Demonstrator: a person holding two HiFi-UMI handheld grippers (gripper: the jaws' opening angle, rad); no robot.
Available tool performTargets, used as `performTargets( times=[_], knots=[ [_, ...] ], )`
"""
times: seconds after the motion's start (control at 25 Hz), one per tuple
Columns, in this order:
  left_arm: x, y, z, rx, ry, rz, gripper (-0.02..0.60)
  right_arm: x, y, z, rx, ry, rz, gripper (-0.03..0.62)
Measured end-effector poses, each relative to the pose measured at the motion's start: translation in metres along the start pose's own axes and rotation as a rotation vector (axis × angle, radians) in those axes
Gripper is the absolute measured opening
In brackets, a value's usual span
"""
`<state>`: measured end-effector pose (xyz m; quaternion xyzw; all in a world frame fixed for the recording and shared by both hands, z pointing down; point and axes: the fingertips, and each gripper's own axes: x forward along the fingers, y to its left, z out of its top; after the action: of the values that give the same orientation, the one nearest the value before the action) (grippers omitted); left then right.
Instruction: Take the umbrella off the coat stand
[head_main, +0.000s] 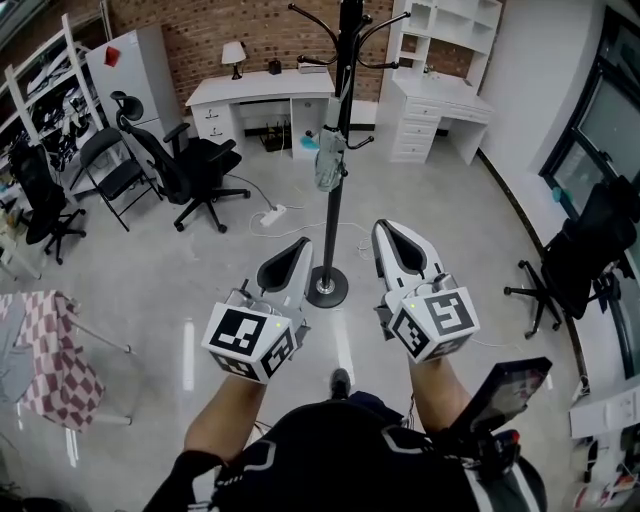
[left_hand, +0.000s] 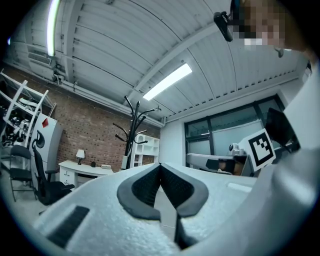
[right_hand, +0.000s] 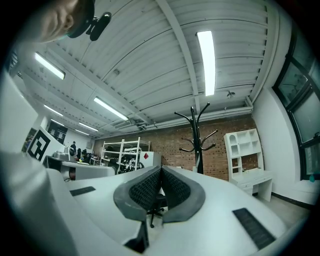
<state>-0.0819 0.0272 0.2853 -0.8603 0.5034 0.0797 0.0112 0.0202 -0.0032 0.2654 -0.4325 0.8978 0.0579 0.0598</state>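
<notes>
Umbrella (head_main: 329, 160) – folded, pale blue-grey, hanging against the left side of the coat stand (head_main: 338, 215) pole at a low hook, roughly mid-height. It is on the stand and nothing grips it.

The stand's round base (head_main: 327, 289) sits on the grey floor (head_main: 180, 270); its upper hooks are bare.

In the head view I hold the left gripper (head_main: 300, 250) and right gripper (head_main: 392, 235) level, one on either side of the base and apart from the umbrella.

Left gripper view: fingers (left_hand: 142, 187) pressed together at the tips, nothing between them. Right gripper view: fingers (right_hand: 175, 192) likewise closed and empty – the stand shows beyond them.

Behind the stand are a white desk (head_main: 262, 90) with a lamp (head_main: 234, 52), and a black office chair (head_main: 185, 165) to the left.
</notes>
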Motion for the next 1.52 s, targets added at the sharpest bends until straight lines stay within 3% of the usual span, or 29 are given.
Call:
performTargets(
  times=[0.48, 1.12, 1.52],
  knots=[
    [0.086, 0.041, -0.009, -0.019, 0.014, -0.005, 0.006, 0.063, -0.066, -0.015, 0.043, -0.022, 0.006, 0.0],
    [0.189, 0.067, -0.016, -0.013, 0.004, 0.052, 0.006, 0.125, -0.156, -0.031, 0.083, -0.028, 0.062, 0.0],
    [0.231, 0.086, -0.025, -0.017, 0.017, 0.091, 0.006, 0.158, -0.189, -0.038, 0.089, -0.044, 0.114, 0.0]
  ],
)
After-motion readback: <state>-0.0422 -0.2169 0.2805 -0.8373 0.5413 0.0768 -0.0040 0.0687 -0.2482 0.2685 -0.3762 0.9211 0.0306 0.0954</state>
